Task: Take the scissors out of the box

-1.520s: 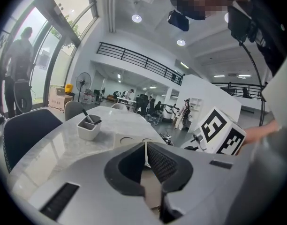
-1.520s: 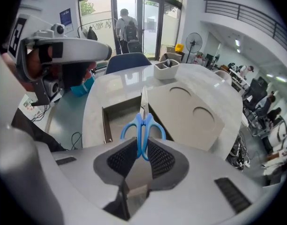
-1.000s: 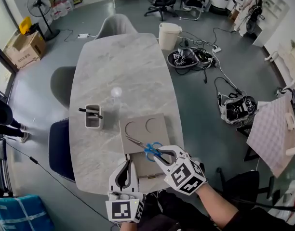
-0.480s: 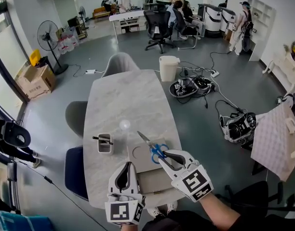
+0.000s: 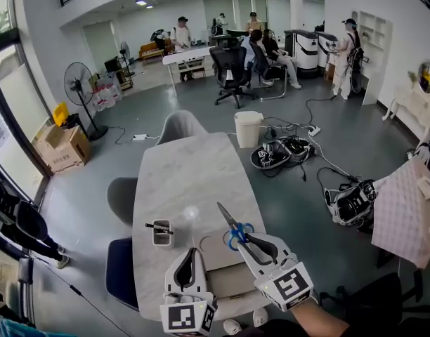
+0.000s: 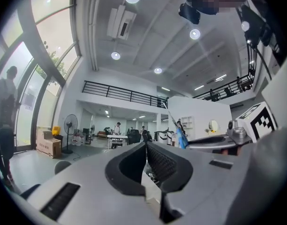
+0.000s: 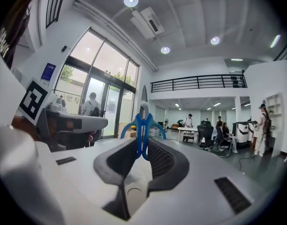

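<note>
The right gripper (image 7: 142, 150) is clenched on the blue handles of the scissors (image 7: 142, 123), held above the box (image 5: 230, 281) and tabletop (image 5: 187, 174). They look light, stiff and slippery, so the handles seem the safest hold. The left gripper (image 5: 189, 257) is closed and empty.

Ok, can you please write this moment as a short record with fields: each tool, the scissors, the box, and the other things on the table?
right tool: shut on the blue handles of the scissors
left tool: shut, nothing between its jaws
scissors: out of the box, held in the air, blades closed and pointing away from the person
box: open, on the near end of the table
also on table: a small cup with a dark pen across it, left of the box
</note>
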A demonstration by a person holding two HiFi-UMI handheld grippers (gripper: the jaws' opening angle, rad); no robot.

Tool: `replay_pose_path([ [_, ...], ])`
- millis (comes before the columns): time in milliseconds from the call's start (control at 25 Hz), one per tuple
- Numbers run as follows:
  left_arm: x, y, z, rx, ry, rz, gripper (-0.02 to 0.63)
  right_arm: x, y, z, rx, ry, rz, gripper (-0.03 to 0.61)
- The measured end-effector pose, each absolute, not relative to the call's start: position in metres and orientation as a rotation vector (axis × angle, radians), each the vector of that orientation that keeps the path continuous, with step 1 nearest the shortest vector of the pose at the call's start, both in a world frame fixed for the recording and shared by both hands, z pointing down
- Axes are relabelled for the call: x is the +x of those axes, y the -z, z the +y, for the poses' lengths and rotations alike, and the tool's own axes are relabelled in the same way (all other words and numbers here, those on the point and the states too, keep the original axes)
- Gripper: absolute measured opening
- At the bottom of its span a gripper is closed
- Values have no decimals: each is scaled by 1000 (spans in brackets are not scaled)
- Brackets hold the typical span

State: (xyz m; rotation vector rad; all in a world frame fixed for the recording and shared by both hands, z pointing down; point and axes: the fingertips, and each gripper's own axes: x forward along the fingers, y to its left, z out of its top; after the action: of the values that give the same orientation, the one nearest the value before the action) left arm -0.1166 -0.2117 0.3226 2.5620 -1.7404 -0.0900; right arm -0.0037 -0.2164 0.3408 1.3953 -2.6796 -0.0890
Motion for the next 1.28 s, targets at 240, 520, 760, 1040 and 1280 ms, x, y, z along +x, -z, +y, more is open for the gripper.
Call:
replay_pose_path([
  [240, -116, -318, -200, 2566, 69, -1748, 17, 6, -333, -209, 1487, 133, -2718, 67],
  [520, -109, -327, -191, 2580, 60, -1750, 17, 7, -337, -200, 1494, 154, -2743, 66],
  [760, -109, -329, -197, 2567, 77, -1790, 17, 10, -338, -204, 1498, 157, -2746, 66],
  [1040, -114, -328, -197, 2563, 82, -1788, 17, 5, -338, -205, 1482, 145, -2734, 66],
  [1280, -117, -332, -195, 2558, 73, -1790, 17, 4, -339, -205, 1494, 143, -2726, 66],
])
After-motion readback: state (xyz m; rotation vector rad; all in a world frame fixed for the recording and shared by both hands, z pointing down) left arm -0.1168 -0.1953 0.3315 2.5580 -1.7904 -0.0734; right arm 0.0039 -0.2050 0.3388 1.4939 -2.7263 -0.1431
